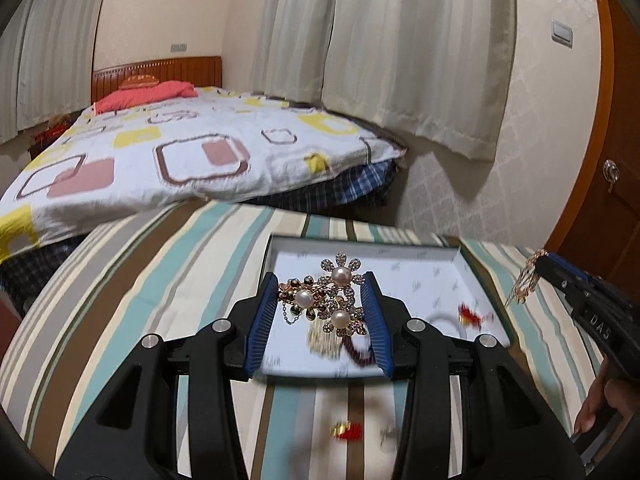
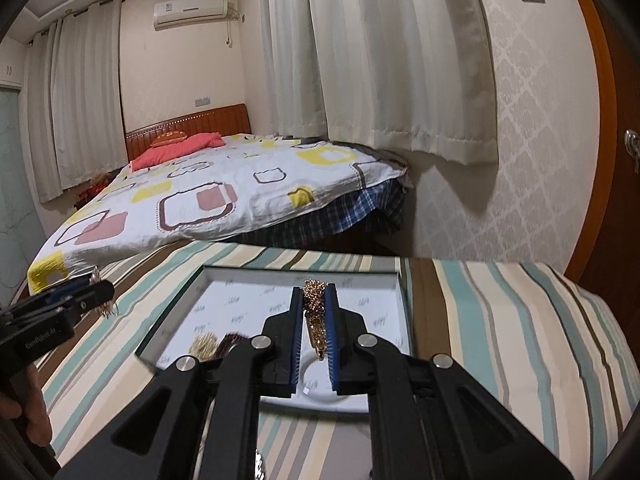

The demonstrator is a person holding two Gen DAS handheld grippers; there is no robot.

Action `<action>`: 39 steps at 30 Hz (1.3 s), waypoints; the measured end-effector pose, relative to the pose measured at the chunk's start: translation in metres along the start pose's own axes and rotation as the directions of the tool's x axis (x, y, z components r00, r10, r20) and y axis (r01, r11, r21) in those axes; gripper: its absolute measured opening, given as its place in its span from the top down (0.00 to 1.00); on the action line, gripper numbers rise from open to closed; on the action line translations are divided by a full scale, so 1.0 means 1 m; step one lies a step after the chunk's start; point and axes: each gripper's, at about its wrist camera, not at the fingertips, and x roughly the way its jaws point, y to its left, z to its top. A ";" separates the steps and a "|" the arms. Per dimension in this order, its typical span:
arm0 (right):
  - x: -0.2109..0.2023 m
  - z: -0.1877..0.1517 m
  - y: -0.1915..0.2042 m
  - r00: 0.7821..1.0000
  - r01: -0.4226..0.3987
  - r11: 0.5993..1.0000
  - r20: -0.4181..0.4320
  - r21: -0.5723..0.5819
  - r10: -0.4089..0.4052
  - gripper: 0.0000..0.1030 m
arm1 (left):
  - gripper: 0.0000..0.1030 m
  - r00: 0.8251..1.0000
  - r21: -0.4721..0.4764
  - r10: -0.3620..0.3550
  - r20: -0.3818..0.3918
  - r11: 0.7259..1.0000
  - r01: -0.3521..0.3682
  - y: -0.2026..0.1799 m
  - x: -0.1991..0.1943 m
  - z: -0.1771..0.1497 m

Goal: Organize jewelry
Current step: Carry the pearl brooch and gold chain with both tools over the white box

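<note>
My left gripper is shut on a gold brooch with three pearl flowers, held above a shallow white box tray on the striped cloth. My right gripper is shut on a gold rhinestone tassel piece that hangs between its blue pads over the same tray. Each gripper shows in the other's view: the right gripper at the right edge and the left gripper at the left. In the tray lie a gold tassel, dark red beads and a white bangle.
A striped tablecloth covers the table. A blurred red and gold piece lies on it in front of the tray, and another red one in the tray. Beyond are a bed, curtains and a wooden door at the right.
</note>
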 end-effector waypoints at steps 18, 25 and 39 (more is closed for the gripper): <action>0.105 -0.009 -0.024 0.995 0.036 0.999 -0.091 0.018 -0.034 0.89 | 0.60 0.987 0.024 0.058 -0.152 0.998 -0.055 -0.004 0.151 0.000; 0.137 -0.028 -0.031 0.979 0.050 0.998 -0.202 0.034 -0.042 0.89 | 0.60 0.971 0.061 0.084 -0.223 0.996 -0.072 -0.004 0.178 -0.010; 0.156 -0.038 -0.038 0.955 0.071 0.996 -0.294 0.056 -0.052 0.88 | 0.59 0.948 0.088 0.089 -0.307 0.994 -0.065 -0.006 0.191 -0.017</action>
